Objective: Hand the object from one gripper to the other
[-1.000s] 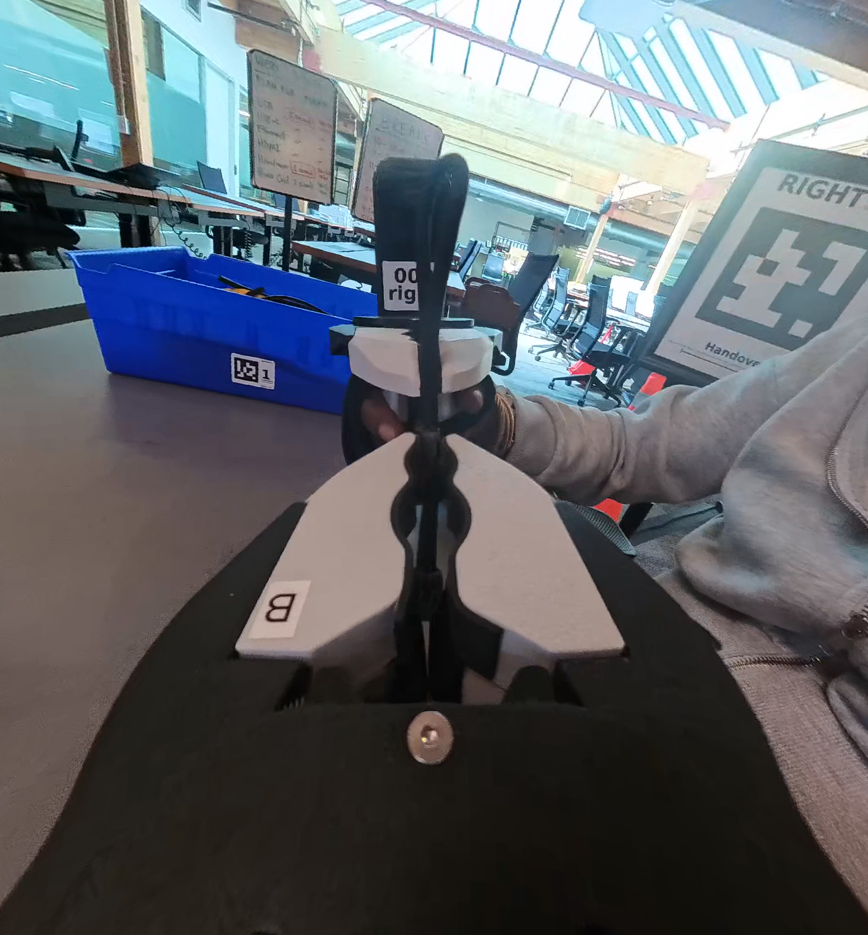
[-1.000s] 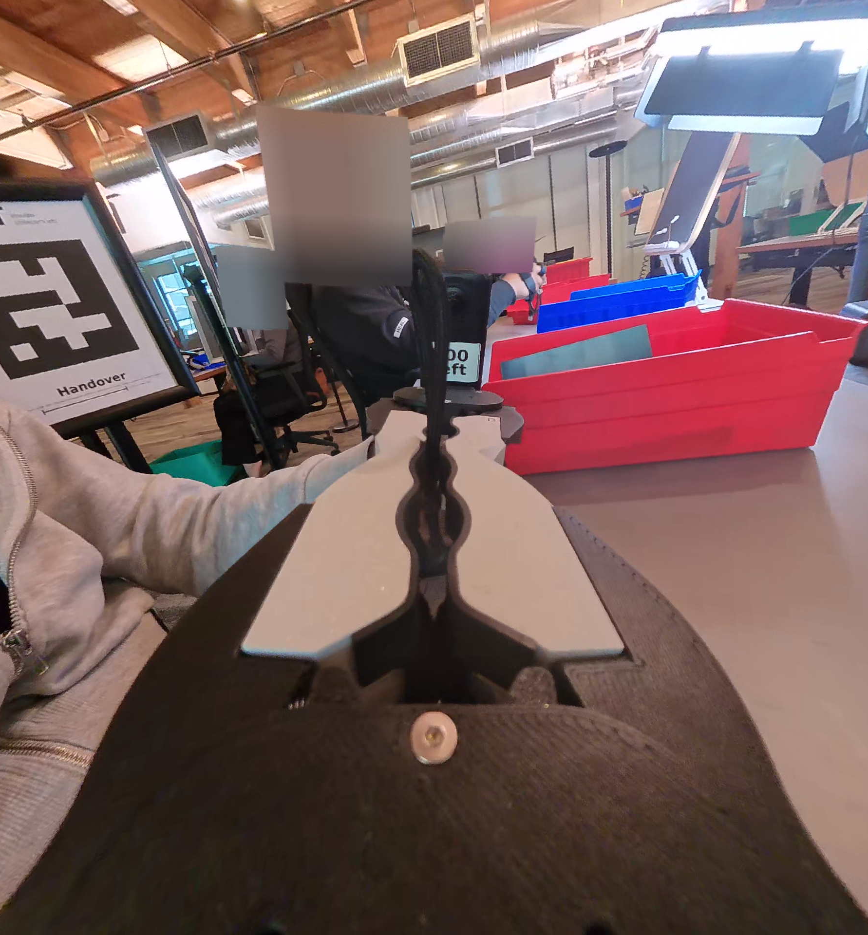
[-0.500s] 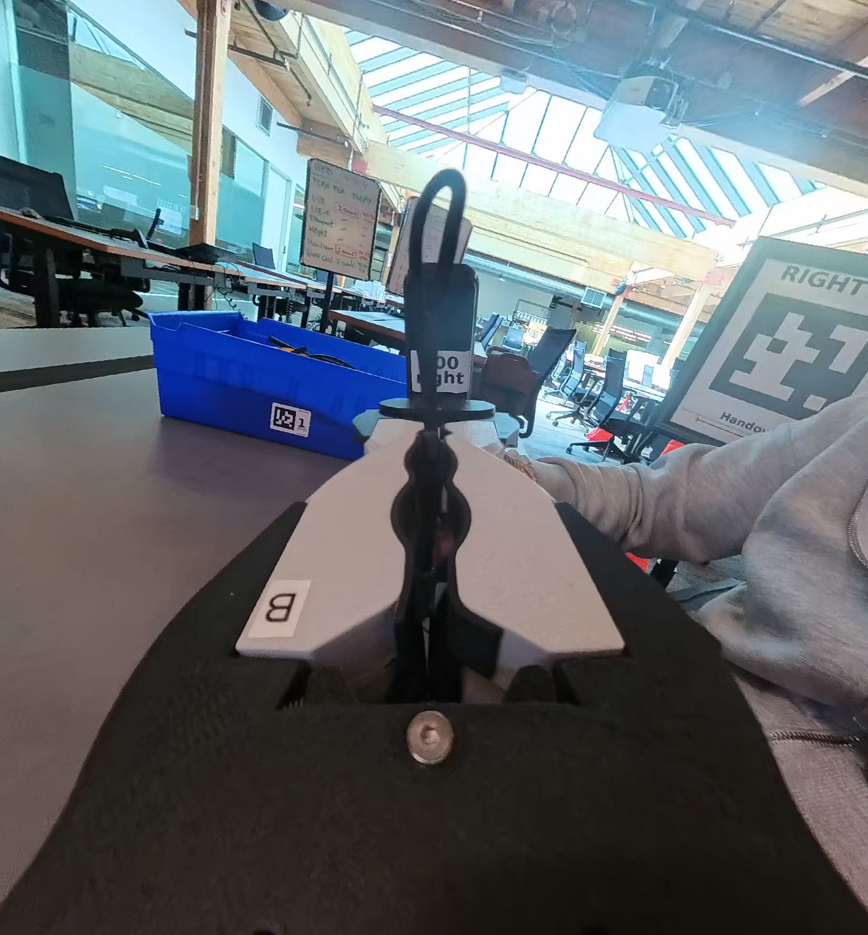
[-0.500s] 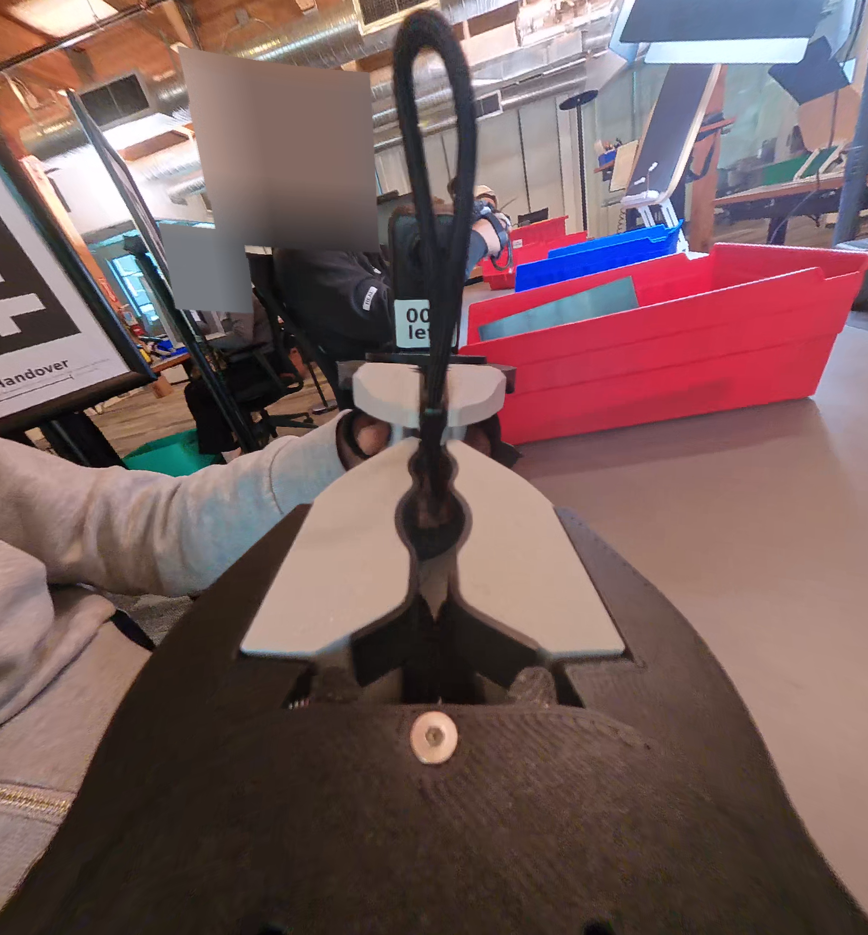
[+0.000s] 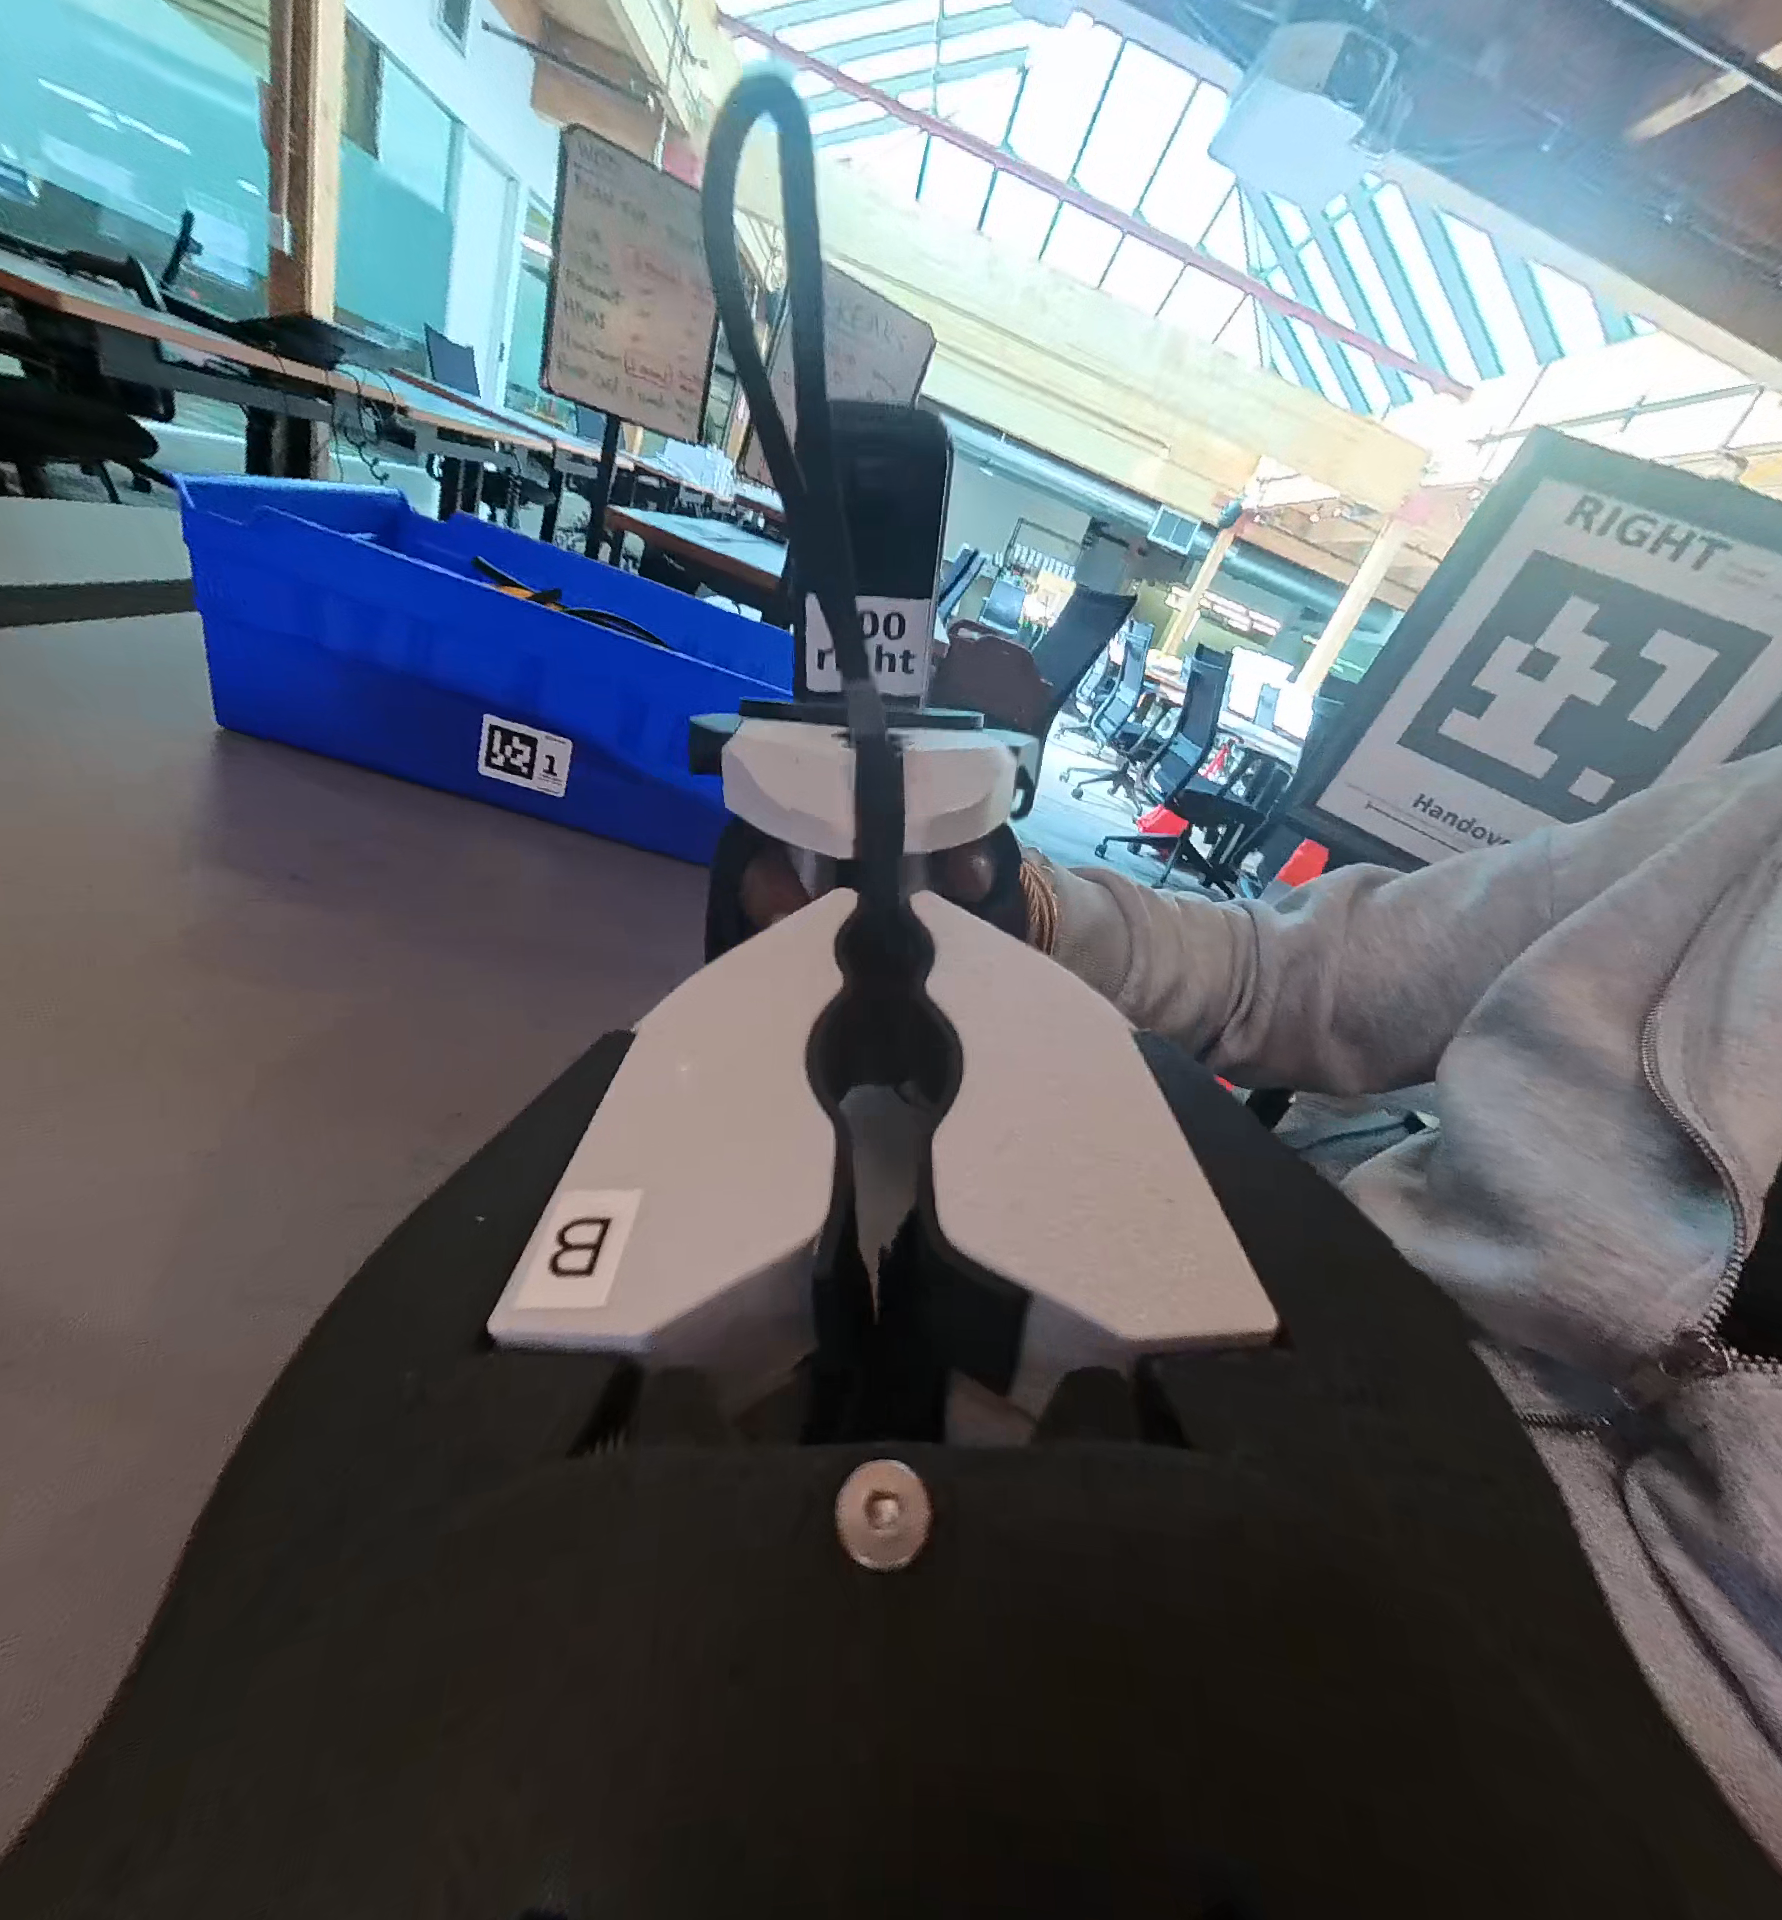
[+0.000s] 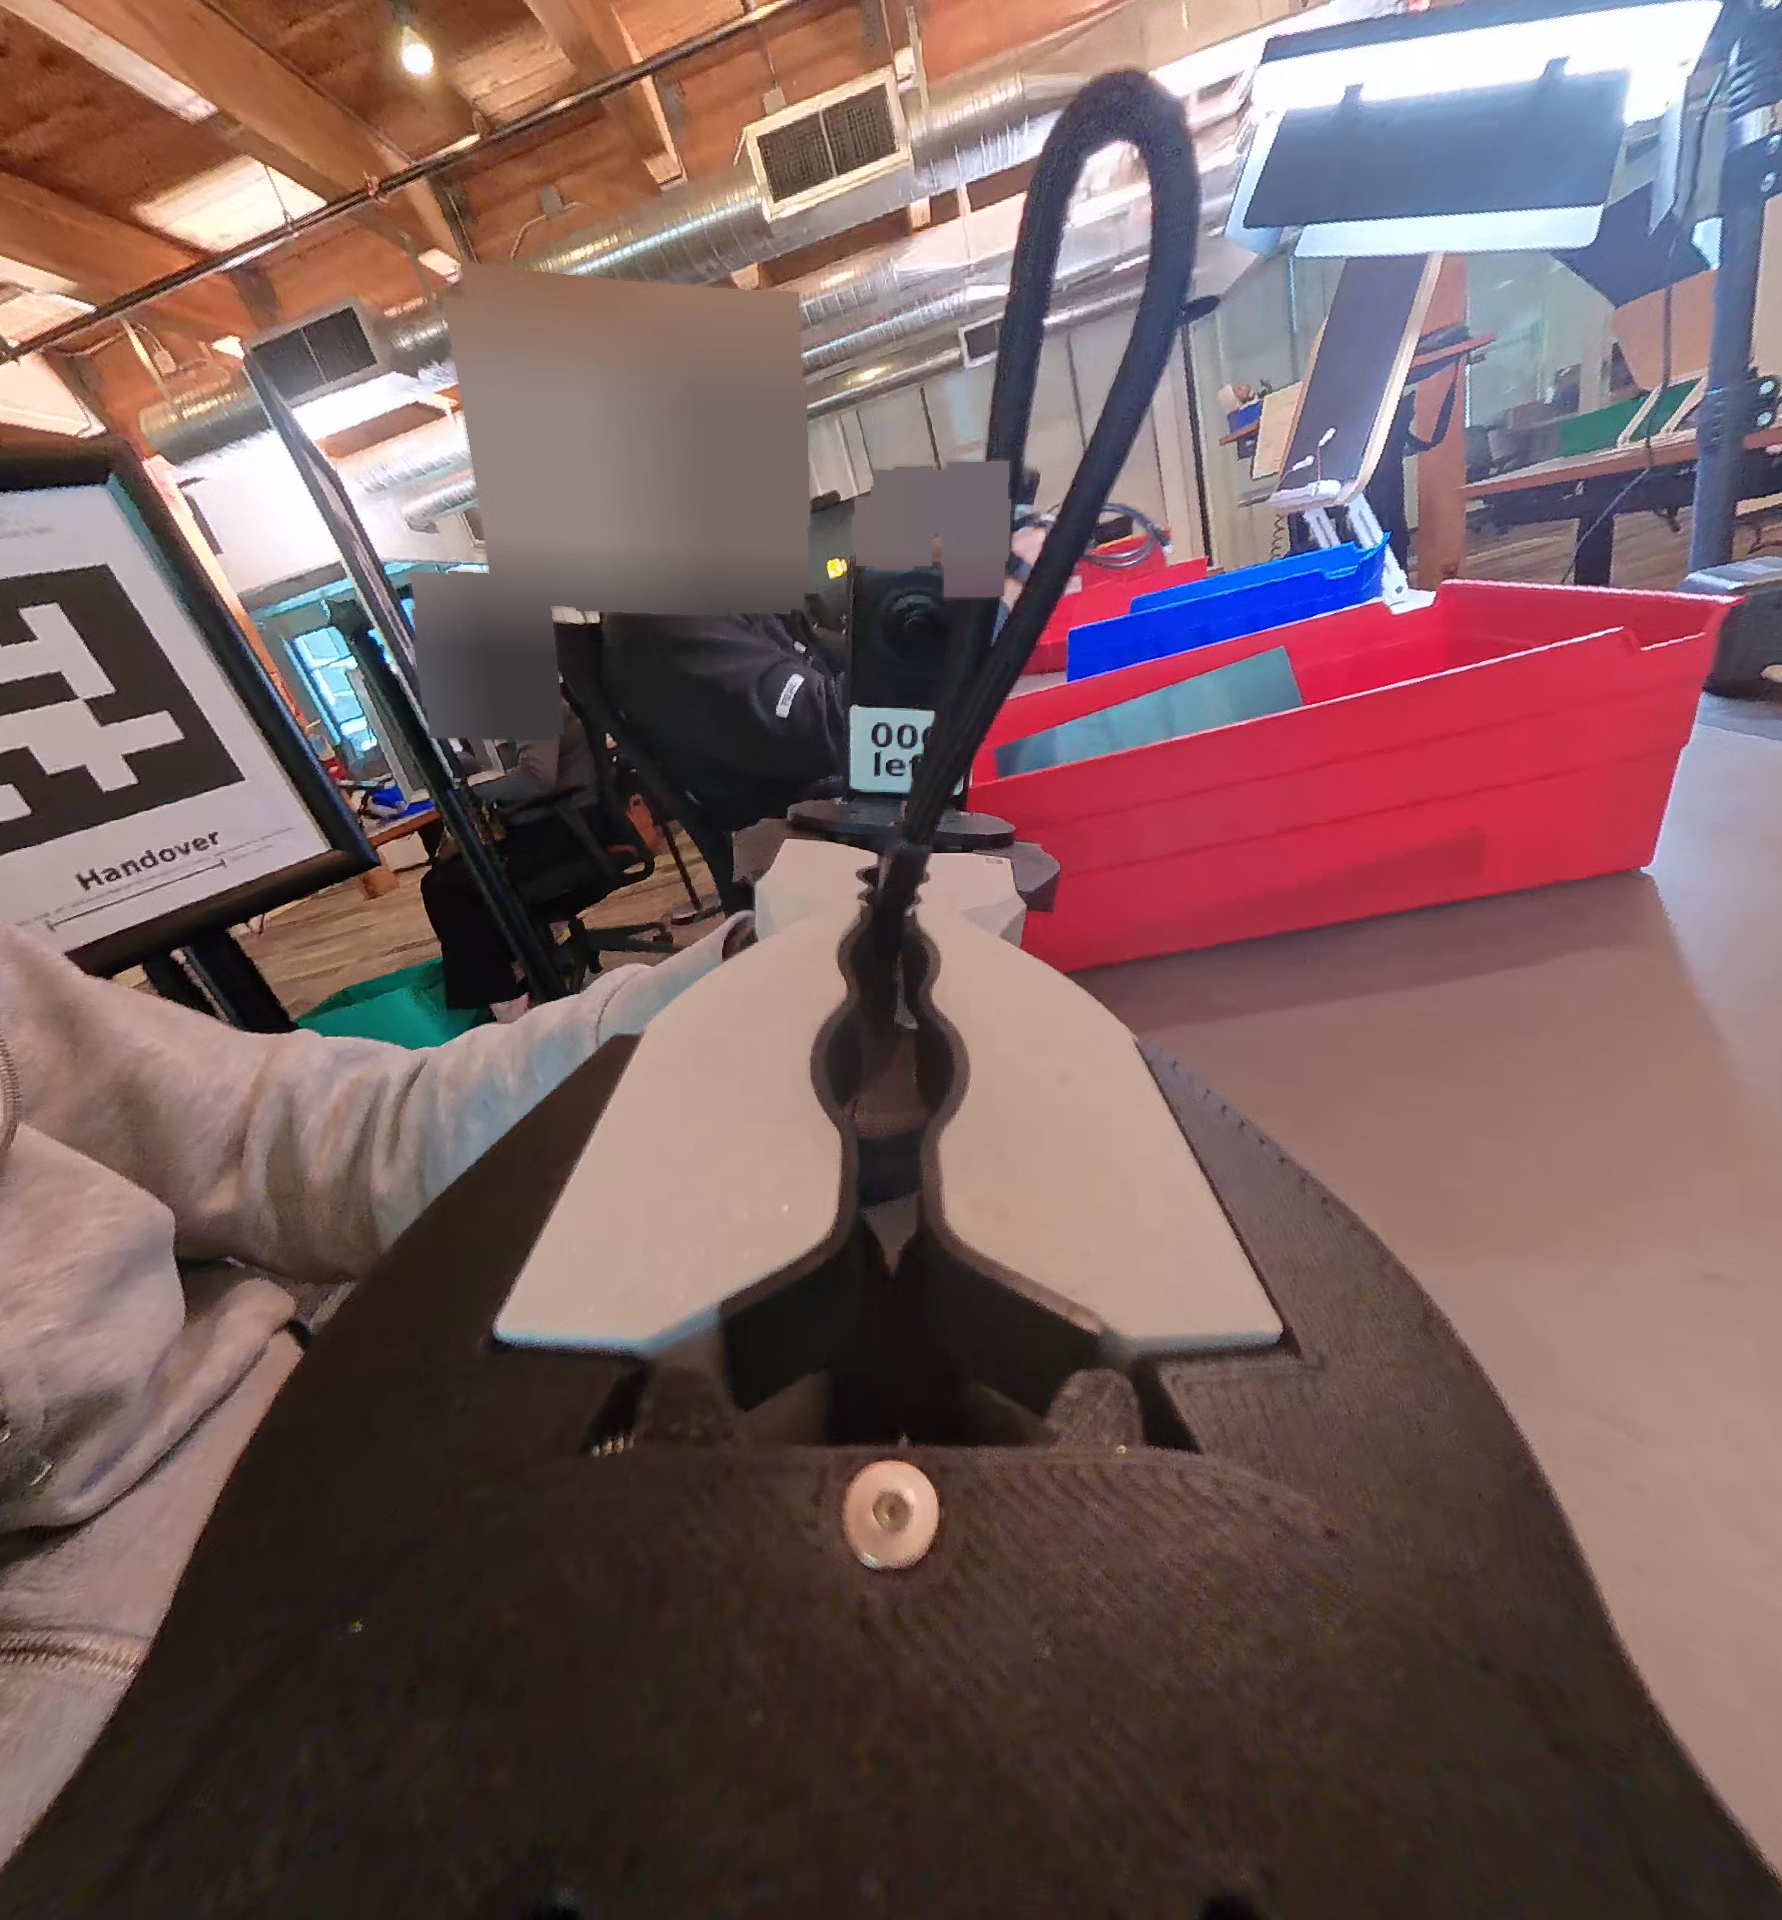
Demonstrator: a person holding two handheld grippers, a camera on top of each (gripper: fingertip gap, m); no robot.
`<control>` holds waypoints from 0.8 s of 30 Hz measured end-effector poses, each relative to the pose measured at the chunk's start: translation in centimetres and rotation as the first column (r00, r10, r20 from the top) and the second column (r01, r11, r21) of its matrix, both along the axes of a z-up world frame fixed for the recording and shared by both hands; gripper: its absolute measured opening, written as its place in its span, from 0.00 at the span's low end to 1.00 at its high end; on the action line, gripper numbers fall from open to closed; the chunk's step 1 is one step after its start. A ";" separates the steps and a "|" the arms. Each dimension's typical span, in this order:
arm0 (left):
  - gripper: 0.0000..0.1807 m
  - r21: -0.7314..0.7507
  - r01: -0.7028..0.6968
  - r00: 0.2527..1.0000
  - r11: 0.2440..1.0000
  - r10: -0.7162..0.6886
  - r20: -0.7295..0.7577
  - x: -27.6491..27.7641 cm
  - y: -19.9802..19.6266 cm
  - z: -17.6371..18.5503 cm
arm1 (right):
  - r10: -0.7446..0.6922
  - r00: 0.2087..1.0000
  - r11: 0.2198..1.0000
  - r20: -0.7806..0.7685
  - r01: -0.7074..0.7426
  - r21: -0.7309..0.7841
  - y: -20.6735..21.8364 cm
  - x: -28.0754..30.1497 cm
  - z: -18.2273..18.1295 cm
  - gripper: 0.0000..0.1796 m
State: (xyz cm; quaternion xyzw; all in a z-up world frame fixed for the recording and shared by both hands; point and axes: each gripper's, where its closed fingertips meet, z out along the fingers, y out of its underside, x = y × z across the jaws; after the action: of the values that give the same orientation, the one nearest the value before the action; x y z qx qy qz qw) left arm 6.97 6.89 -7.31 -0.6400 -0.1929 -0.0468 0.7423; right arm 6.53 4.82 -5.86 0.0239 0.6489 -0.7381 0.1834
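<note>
A black cord loop (image 5: 762, 312) stands up between my two grippers, which meet tip to tip above the grey table (image 5: 191, 1039). My left gripper (image 5: 874, 902) is shut, with the cord's lower end at its tips. The deeper part of its slot holds no cord. The right gripper (image 5: 866, 805) faces it just beyond, held by a hand. In the right wrist view my right gripper (image 6: 892, 883) is shut on the cord (image 6: 1095, 312). Both strands run down into its jaws. The left gripper's camera (image 6: 908, 634) shows behind the loop.
A blue bin (image 5: 399, 644) stands on the table at the far left. A red bin (image 6: 1334, 790) stands at the right. A framed marker board (image 5: 1593, 665) stands beside the person's grey sleeve (image 5: 1334, 987). A seated person (image 6: 721, 707) is behind. Only a small space, under 4 cm, lies between the two pairs of fingers.
The cord has slid out of the deep part of the left gripper's slot, and the loop now stands taller and leans. Both grippers stay shut, tip to tip.
</note>
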 end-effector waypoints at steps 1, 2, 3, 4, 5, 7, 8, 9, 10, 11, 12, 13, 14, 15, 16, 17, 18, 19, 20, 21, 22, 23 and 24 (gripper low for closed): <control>0.02 0.020 -0.006 1.000 1.000 0.007 -0.008 -0.1 -0.2 0.3 | -0.013 1.000 1.000 0.007 0.013 -0.010 0.0 -0.2 0.1 0.05; 0.02 0.043 -0.016 1.000 0.999 0.016 -0.015 -0.2 -0.4 0.6 | -0.029 0.999 0.999 0.018 0.029 -0.016 0.0 -0.4 0.2 0.09; 0.02 0.065 -0.024 0.999 0.998 0.026 -0.023 -0.3 -0.6 0.9 | -0.038 0.999 0.999 0.032 0.038 -0.016 0.0 -0.6 0.2 0.13; 0.02 0.086 -0.029 0.999 0.996 0.032 -0.034 -0.2 -0.7 1.3 | -0.032 0.998 0.999 0.047 0.033 -0.009 0.0 -0.7 0.1 0.15; 0.02 0.104 -0.031 0.998 0.994 0.036 -0.048 -0.2 -0.8 1.6 | -0.015 0.998 1.000 0.063 0.015 0.002 -0.2 -0.5 -0.2 0.16; 0.02 0.113 -0.030 0.997 0.993 0.038 -0.068 -0.1 -0.8 1.8 | 0.026 0.996 0.999 0.085 -0.029 0.036 -0.6 0.1 -0.8 0.17; 0.02 0.104 -0.025 0.997 0.994 0.033 -0.072 0.0 -0.6 1.7 | 0.041 0.995 0.998 0.086 -0.045 0.050 -0.9 0.4 -1.1 0.16; 0.02 0.093 -0.020 0.997 0.995 0.027 -0.073 0.1 -0.5 1.6 | 0.052 0.995 0.997 0.082 -0.057 0.058 -1.2 0.8 -1.4 0.15; 0.02 0.081 -0.020 0.997 0.997 0.026 -0.075 0.1 -0.3 1.4 | 0.061 0.995 0.996 0.076 -0.066 0.065 -1.4 1.0 -1.6 0.15; 0.02 0.070 -0.021 0.997 0.997 0.026 -0.076 0.1 -0.2 1.2 | 0.073 0.995 0.994 0.072 -0.078 0.071 -1.5 1.3 -1.8 0.11; 0.02 0.065 -0.016 0.997 0.998 0.021 -0.078 0.1 -0.1 1.1 | 0.088 0.994 0.993 0.068 -0.093 0.074 -1.6 1.6 -1.9 0.06; 0.02 0.068 -0.014 0.997 0.998 0.019 -0.075 0.2 -0.1 1.2 | 0.098 0.993 0.992 0.065 -0.103 0.075 -1.5 1.7 -1.9 0.06; 0.03 0.072 -0.021 0.997 0.997 0.026 -0.077 0.1 -0.2 1.3 | 0.102 0.993 0.991 0.063 -0.107 0.076 -1.4 1.7 -1.8 0.06; 0.06 0.073 -0.041 0.996 0.996 0.047 -0.082 -0.1 -0.4 1.5 | 0.107 0.992 0.991 0.068 -0.112 0.072 -1.2 1.6 -1.6 0.05; 0.10 0.073 -0.076 0.992 0.994 0.083 -0.093 -0.4 -0.8 1.7 | 0.111 0.990 0.991 0.086 -0.117 0.062 -1.0 1.4 -1.3 0.06; 0.12 0.065 -0.127 0.984 0.990 0.134 -0.118 -0.8 -1.3 1.9 | 0.116 0.987 0.991 0.115 -0.122 0.050 -0.7 1.2 -0.9 0.05; 0.13 0.045 -0.190 0.966 0.981 0.195 -0.169 -1.3 -1.9 2.1 | 0.124 0.981 0.990 0.151 -0.131 0.043 -0.3 1.0 -0.7 0.05; 0.14 0.019 -0.257 0.933 0.966 0.254 -0.255 -1.5 -2.4 2.3 | 0.140 0.971 0.987 0.193 -0.152 0.051 0.0 0.9 -0.7 0.05; 0.14 -0.004 -0.336 0.876 0.942 0.311 -0.369 -1.7 -2.9 2.6 | 0.171 0.955 0.978 0.243 -0.195 0.075 0.3 1.0 -0.9 0.05; 0.15 -0.029 -0.423 0.785 0.906 0.350 -0.510 -1.8 -3.3 2.7 | 0.213 0.928 0.961 0.305 -0.255 0.104 0.6 1.3 -1.3 0.05; 0.16 -0.056 -0.508 0.665 0.860 0.349 -0.660 -1.7 -3.4 2.7 | 0.250 0.895 0.940 0.369 -0.316 0.130 0.8 1.6 -1.6 0.06; 0.17 -0.079 -0.581 0.536 0.810 0.308 -0.786 -1.6 -3.3 2.5 | 0.275 0.864 0.919 0.422 -0.365 0.149 1.0 1.9 -2.0 0.05; 0.18 -0.094 -0.635 0.431 0.767 0.250 -0.867 -1.6 -2.9 2.1 | 0.290 0.838 0.900 0.462 -0.403 0.166 1.1 2.1 -2.5 0.06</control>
State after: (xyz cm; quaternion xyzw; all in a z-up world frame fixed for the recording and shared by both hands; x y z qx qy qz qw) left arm 5.40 3.97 -5.16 -0.6492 0.0008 0.4968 0.5759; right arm 8.64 5.94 -8.35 0.0895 0.6759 -0.5787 0.4475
